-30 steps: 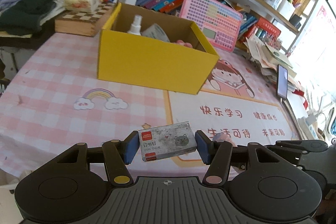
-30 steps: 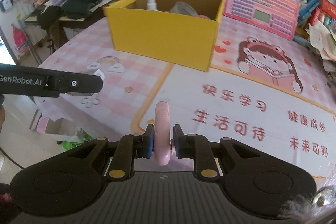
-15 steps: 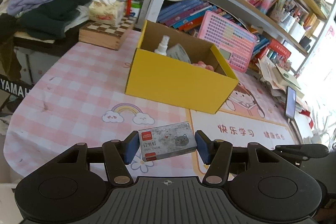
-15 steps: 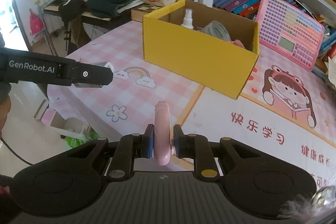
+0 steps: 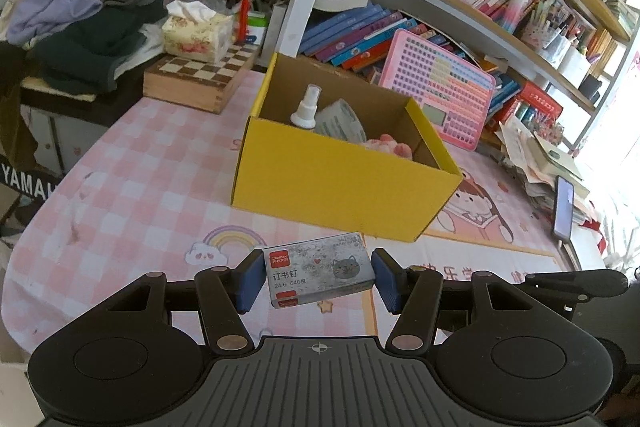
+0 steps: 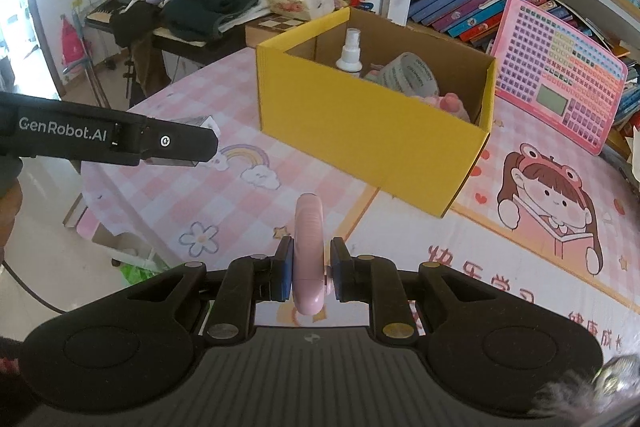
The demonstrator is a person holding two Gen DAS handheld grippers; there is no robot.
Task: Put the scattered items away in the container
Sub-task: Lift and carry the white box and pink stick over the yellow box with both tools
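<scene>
In yellow box [image 5: 344, 183]: one spray bottle [image 5: 306, 107], one tape roll [image 5: 340, 121].

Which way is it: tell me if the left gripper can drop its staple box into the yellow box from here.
Probably yes. The left gripper holds the staple box short of the yellow box, whose top is open, with nothing between them.
</scene>
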